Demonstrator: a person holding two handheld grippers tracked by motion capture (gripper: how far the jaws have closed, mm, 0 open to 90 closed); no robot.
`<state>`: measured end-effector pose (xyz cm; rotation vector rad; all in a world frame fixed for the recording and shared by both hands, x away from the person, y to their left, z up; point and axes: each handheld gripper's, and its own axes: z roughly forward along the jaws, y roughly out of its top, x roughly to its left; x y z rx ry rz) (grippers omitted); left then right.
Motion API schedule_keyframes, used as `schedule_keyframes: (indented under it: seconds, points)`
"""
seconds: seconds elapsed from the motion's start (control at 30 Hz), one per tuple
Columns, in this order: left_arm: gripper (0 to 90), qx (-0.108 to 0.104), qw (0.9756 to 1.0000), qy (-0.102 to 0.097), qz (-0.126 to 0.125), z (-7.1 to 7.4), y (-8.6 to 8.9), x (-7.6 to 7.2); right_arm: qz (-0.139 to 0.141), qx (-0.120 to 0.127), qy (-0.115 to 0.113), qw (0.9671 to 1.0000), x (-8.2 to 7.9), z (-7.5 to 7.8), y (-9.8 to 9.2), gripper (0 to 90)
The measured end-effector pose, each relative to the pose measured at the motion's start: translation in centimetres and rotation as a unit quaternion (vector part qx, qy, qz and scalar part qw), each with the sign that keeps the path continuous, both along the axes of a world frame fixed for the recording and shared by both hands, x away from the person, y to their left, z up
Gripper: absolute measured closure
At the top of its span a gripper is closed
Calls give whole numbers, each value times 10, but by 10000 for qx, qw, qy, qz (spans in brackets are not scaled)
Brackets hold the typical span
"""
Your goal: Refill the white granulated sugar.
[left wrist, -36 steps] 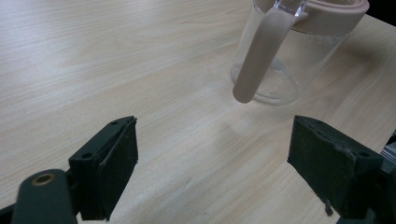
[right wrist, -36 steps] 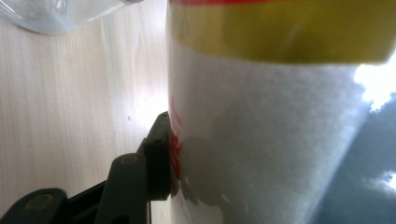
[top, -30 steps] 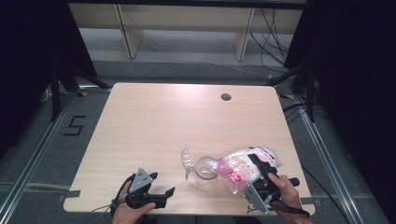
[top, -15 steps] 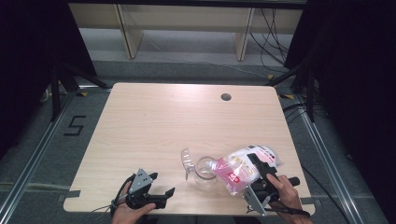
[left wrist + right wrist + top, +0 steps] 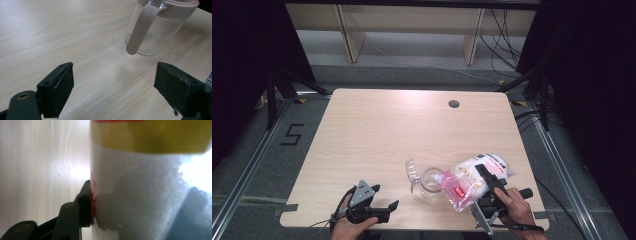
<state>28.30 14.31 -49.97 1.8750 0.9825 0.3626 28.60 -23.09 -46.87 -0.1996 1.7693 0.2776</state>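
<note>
At the near right of the bench (image 5: 377, 125), the right tool (image 5: 484, 175) pinches a bag of white grains (image 5: 472, 177) tipped toward the mouth of a clear jug (image 5: 424, 177) just left of it, while the left tool (image 5: 389, 206) rests spread at the near edge.

Left gripper (image 5: 384, 207) fingers apart, right gripper (image 5: 484, 177) clamped.
</note>
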Motion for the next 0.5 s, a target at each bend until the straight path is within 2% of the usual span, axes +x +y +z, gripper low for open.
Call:
schedule_keyframes:
  seconds: [0.03,0.07,0.1,0.13,0.2,0.23,0.27,0.33,0.37,0.4,0.43,0.5]
  points:
    - [154,49,10000,-29,-16,1,0,0,53,-170,-58,9998,1,2,1,531]
    - [154,14,10000,-23,-37,0,0,0,50,-304,-98,9995,0,4,1,531]
    - [154,-35,10000,5,-14,0,0,1,-43,-16,-20,10000,0,-1,0,532]
    - [154,-89,10000,26,32,-1,-1,1,53,-257,-116,9996,2,2,1,532]
    - [154,-73,10000,14,27,-1,-1,0,22,-266,-108,9996,1,2,1,533]
    - [154,15,10000,-18,-26,0,0,1,-45,-205,-129,9997,0,1,1,533]
    - [154,26,10000,-41,-14,0,0,1,66,-347,-219,9991,2,4,2,533]
    - [154,-78,10000,15,32,-1,-1,0,39,-308,-169,9994,1,3,3,534]
    - [154,-77,10000,14,25,-1,-1,0,123,-490,-280,9983,2,4,5,535]
    - [154,-92,10000,16,26,-1,-1,0,78,-482,-236,9985,1,3,5,535]
    - [154,-103,9999,15,26,-1,-1,1,110,-544,-290,9980,1,4,5,535]
    - [154,-48,10000,38,68,0,-2,0,43,-441,-215,9988,0,1,5,536]
